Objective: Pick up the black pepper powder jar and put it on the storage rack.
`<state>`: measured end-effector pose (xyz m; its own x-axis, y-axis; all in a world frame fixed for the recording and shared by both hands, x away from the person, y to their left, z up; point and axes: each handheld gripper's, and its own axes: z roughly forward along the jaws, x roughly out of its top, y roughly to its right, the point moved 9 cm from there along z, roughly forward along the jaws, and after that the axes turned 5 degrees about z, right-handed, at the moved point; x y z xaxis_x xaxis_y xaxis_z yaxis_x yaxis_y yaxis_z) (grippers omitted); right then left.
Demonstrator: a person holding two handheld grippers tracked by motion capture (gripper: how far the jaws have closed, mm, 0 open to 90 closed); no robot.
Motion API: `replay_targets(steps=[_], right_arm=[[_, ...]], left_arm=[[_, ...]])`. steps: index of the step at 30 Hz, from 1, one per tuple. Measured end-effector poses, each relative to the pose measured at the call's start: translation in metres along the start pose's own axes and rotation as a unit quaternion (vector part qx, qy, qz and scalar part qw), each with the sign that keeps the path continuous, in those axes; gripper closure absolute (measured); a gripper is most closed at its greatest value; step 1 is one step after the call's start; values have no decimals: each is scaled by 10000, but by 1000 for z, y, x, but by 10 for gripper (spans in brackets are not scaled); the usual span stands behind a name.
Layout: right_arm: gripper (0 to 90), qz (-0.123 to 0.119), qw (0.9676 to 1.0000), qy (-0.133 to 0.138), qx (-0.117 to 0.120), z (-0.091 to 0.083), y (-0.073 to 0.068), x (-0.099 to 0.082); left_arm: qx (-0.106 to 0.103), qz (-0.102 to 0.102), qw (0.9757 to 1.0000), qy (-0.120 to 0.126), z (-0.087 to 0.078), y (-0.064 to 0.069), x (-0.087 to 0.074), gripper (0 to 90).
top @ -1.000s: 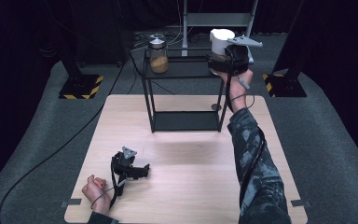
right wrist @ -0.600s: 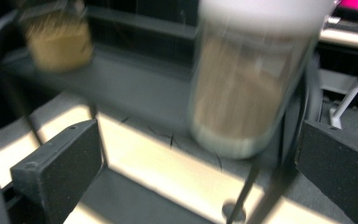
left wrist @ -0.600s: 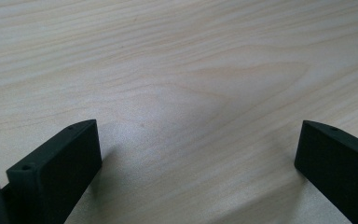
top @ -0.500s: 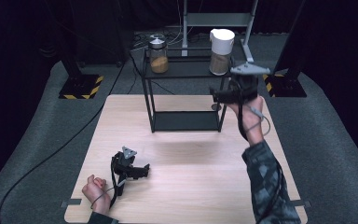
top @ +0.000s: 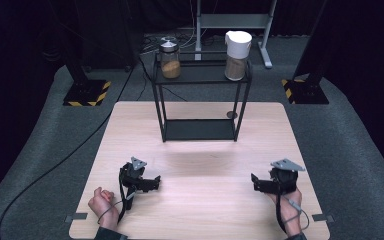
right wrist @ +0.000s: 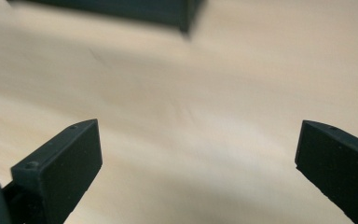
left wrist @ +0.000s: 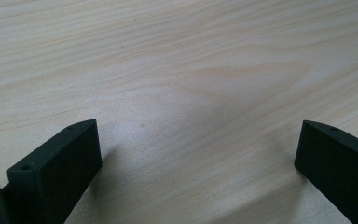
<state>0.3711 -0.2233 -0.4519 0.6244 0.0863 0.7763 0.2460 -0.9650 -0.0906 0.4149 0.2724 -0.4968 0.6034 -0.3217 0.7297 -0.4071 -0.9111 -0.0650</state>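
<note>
Your right gripper [top: 261,183], jaws spread and empty, rests low on the table [top: 200,210]; the white-lidded jar [top: 237,49] stands upright, well ahead on the rack [top: 202,79], nearer this hand of the 2.

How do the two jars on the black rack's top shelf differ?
The left jar is clear glass with a metal lid; the right jar is taller with a white lid. The left jar is about a third full, and the right jar's fill sits higher. Both hold tan contents and stand upright on the rack.
</note>
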Motion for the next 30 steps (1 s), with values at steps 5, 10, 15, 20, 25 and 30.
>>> replay_targets(steps=[5, 10, 15, 20, 25, 30], right_arm=[[0, 45, 9995, -162, -273, 7, 2, -36], [0, 164, 9995, 71, -256, 5, 3, -50], [0, 316, 9990, 256, -204, 1, 6, -56], [0, 426, 9985, 306, -170, -1, 7, -58], [0, 487, 9983, 305, -118, -1, 9, -58], [0, 591, 9974, 400, -84, -3, 12, -60]], left_arm=[[0, 2, 10000, 0, 0, 0, 0, 0], [-1, 0, 10000, -4, 0, 0, 0, 0], [-2, 1, 10000, -10, 0, 0, 0, 0], [40, -43, 10000, -3, -1, 2, -1, 0], [66, -63, 10000, -7, -5, 7, -4, 0], [-29, 26, 10000, 2, -8, 7, -7, 0]])
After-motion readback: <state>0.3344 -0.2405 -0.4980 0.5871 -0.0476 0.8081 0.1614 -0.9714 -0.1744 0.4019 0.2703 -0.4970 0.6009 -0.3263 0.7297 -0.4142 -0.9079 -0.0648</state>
